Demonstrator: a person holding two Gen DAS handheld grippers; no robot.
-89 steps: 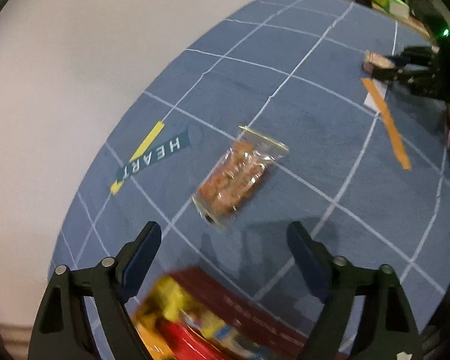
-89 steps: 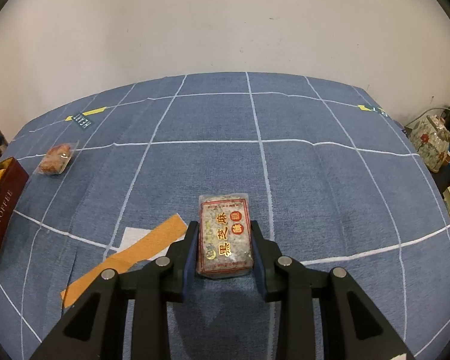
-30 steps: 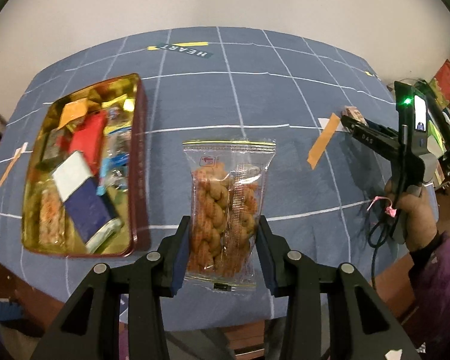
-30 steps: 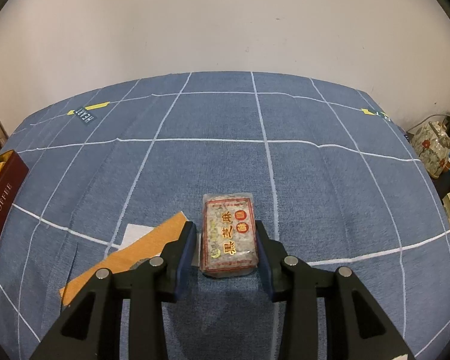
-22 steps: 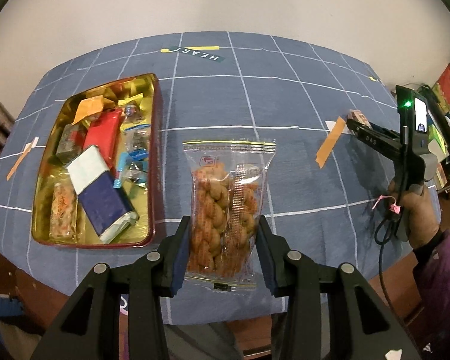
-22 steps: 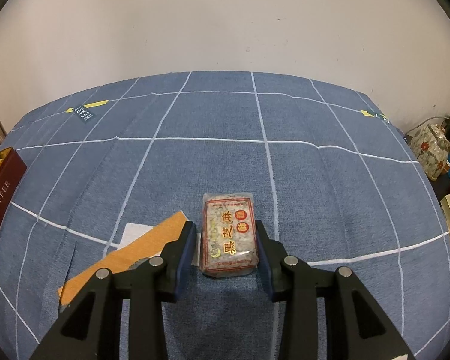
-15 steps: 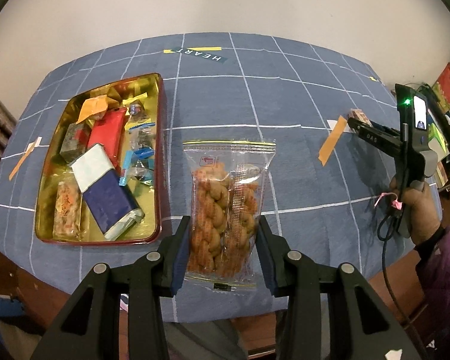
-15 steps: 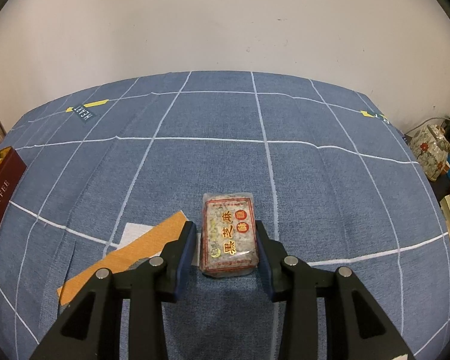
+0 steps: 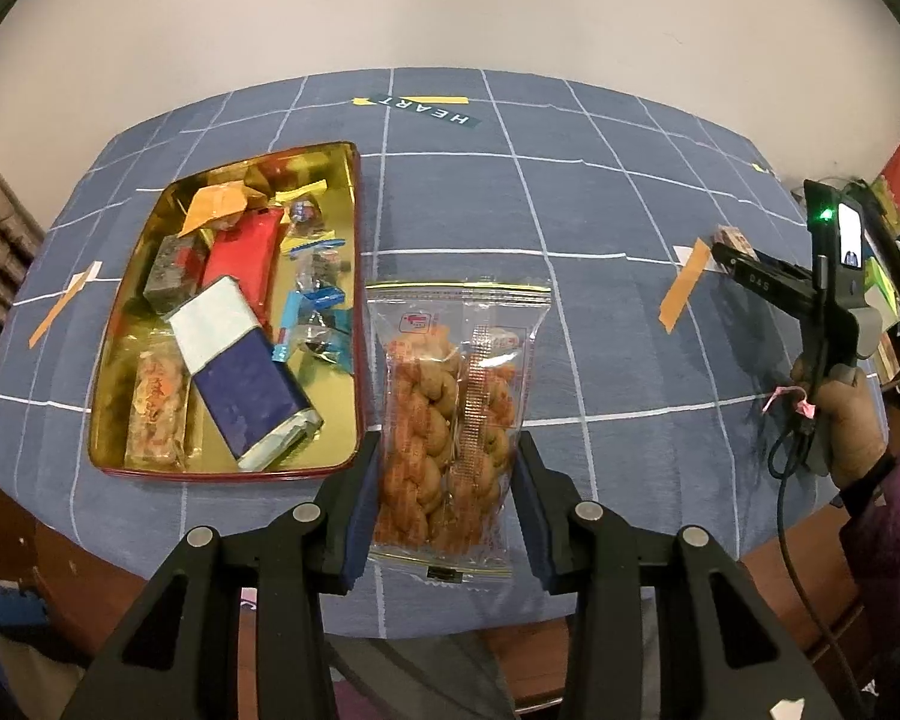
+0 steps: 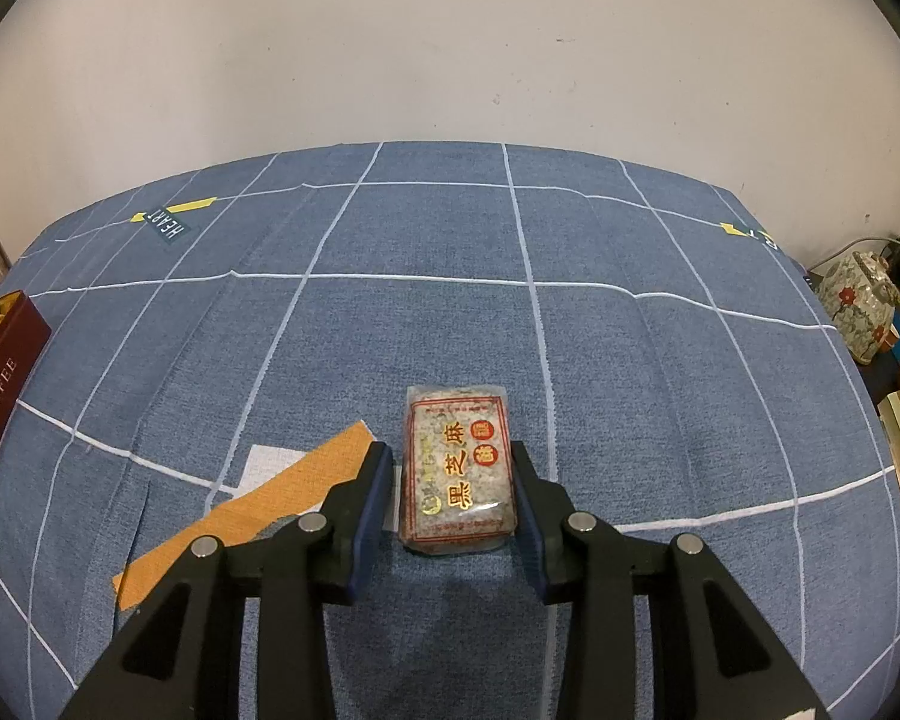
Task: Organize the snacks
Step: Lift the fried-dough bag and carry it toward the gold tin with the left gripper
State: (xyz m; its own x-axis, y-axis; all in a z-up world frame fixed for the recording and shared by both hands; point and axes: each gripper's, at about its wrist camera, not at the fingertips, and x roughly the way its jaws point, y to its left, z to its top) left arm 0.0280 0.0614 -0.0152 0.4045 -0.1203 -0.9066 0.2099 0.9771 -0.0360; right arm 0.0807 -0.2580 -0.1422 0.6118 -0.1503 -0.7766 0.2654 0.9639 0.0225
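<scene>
Left fingers (image 9: 369,504) clamp twist-snack bag (image 9: 450,420) beside tin's rim (image 9: 360,300); right fingers (image 10: 375,492) bracket sesame packet (image 10: 457,468).

Clear twisted-snack bag (image 9: 450,420) upright beside tin (image 9: 354,324), sesame packet (image 10: 459,468) flat

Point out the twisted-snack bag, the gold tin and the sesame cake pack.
twisted-snack bag (image 9: 450,414): left wrist view, on the fried twists inside.
gold tin (image 9: 357,276): left wrist view, on its right rim.
sesame cake pack (image 10: 457,468): right wrist view, on the printed label.
</scene>
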